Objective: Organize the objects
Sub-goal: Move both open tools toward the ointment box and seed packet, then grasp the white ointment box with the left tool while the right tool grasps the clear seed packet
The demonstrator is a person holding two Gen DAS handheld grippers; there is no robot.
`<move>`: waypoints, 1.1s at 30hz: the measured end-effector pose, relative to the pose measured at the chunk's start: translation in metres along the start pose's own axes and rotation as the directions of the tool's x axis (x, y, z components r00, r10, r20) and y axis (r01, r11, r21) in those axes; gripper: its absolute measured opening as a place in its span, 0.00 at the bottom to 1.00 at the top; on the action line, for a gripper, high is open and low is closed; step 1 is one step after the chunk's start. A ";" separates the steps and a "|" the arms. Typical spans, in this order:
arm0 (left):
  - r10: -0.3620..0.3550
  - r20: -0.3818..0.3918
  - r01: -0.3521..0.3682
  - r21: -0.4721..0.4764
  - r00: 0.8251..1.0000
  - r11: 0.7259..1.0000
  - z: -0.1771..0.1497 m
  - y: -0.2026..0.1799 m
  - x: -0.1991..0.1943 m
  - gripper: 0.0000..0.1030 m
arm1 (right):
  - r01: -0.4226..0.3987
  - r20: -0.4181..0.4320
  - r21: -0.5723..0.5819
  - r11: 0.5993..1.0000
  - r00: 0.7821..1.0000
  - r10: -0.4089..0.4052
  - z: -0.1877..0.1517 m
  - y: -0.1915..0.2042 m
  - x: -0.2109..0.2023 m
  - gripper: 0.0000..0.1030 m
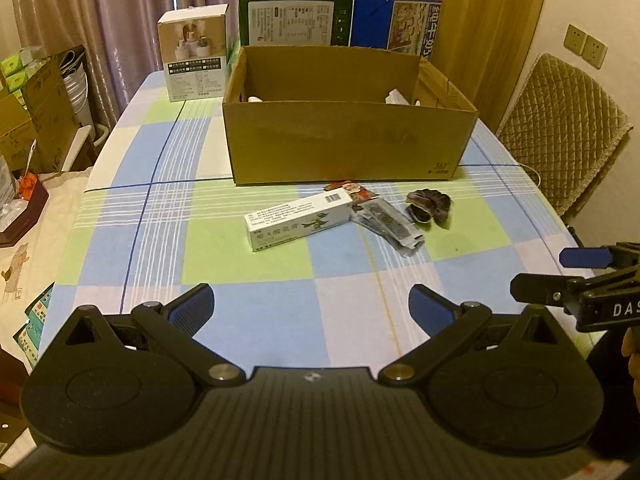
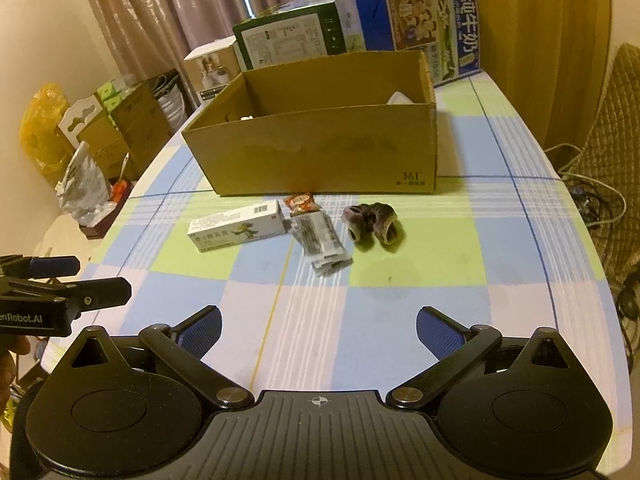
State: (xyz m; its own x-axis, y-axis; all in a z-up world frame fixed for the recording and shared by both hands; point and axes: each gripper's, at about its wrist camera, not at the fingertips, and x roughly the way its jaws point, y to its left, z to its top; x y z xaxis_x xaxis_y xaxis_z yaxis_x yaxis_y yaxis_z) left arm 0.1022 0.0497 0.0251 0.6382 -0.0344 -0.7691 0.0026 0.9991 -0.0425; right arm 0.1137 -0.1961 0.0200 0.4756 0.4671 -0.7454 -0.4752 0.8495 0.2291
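Left wrist view: both grippers' fingers (image 1: pixel 192 308) spread, empty; white carton (image 1: pixel 300 220) lies well ahead on desk (image 1: pixel 120 208); box (image 1: pixel 344 140) contents mostly hidden.

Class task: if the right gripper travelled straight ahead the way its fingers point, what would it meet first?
Probably the clear plastic packet with dark print, perhaps the dark crumpled item beside it. The right gripper is open over bare checked tablecloth; depth is uncertain.

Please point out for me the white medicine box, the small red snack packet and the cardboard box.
white medicine box (image 2: pixel 240 226), right wrist view, on its long printed face.
small red snack packet (image 2: pixel 301 203), right wrist view, on its middle.
cardboard box (image 1: pixel 344 140), left wrist view, on its front wall.
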 end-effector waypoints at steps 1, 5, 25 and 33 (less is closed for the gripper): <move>0.000 -0.003 0.000 0.007 1.000 1.000 0.001 0.002 0.003 0.99 | -0.001 -0.001 -0.006 1.000 1.000 0.001 0.001 0.000 0.004 0.98; -0.006 -0.005 0.006 0.037 1.000 0.999 0.008 0.008 0.018 0.99 | -0.014 -0.005 -0.030 0.999 1.000 0.014 0.005 0.000 0.021 0.98; -0.072 -0.014 0.072 0.350 0.997 0.934 0.047 0.023 0.102 0.91 | -0.082 -0.016 -0.156 0.984 0.997 0.081 0.039 0.001 0.115 0.71; -0.102 -0.051 0.114 0.442 0.994 0.890 0.057 0.022 0.138 0.88 | -0.066 -0.071 -0.222 0.973 0.996 0.051 0.047 0.004 0.162 0.66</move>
State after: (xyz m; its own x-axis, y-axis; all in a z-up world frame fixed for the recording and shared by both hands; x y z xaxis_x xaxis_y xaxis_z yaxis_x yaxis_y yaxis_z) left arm 0.2344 0.0688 -0.0454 0.5946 -0.1369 -0.7923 0.4151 0.8962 0.1567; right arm 0.2235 -0.1050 -0.0709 0.3973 0.4912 -0.7752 -0.6578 0.7414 0.1327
